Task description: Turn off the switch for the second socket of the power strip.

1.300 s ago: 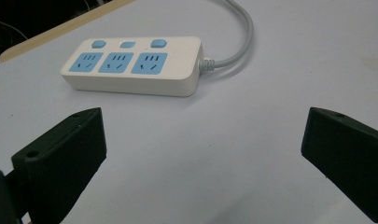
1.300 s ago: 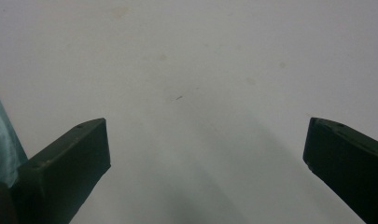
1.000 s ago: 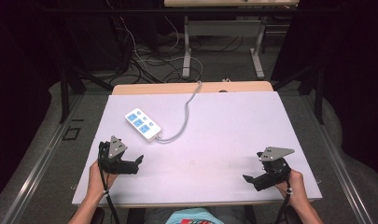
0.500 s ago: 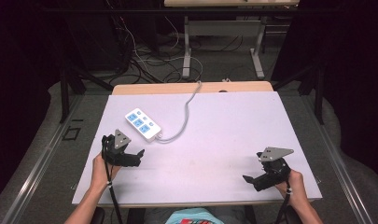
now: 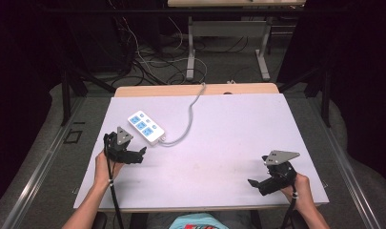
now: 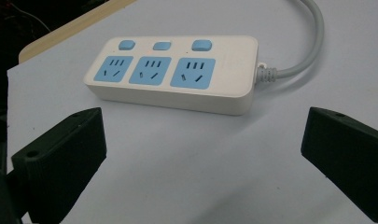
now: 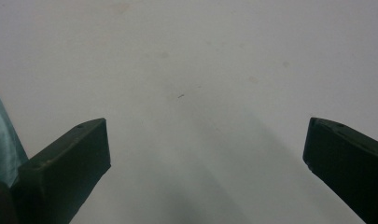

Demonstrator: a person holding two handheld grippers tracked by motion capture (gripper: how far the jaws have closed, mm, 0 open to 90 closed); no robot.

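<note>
A white power strip (image 5: 146,127) with three blue sockets and three blue switches lies on the left half of the pale table (image 5: 228,138). Its grey cable (image 5: 190,114) runs off the far edge. My left gripper (image 5: 142,151) is open just short of the strip, pointing at it. In the left gripper view the power strip (image 6: 177,74) lies a little beyond the wide-apart jaws, with the cable (image 6: 298,51) at the right. My right gripper (image 5: 253,182) is open near the front right of the table, with nothing between its jaws; bare table (image 7: 200,84) lies ahead of it.
A wooden strip (image 5: 195,89) borders the table's far edge. Beyond it stand a second table's metal legs (image 5: 190,52) and loose floor cables (image 5: 143,57). A metal rail (image 5: 43,162) runs along the left side. Teal cloth (image 7: 2,144) shows at the right gripper view's left edge.
My left gripper has moved forward and to the right, closer to the power strip. The right gripper has stayed put.
</note>
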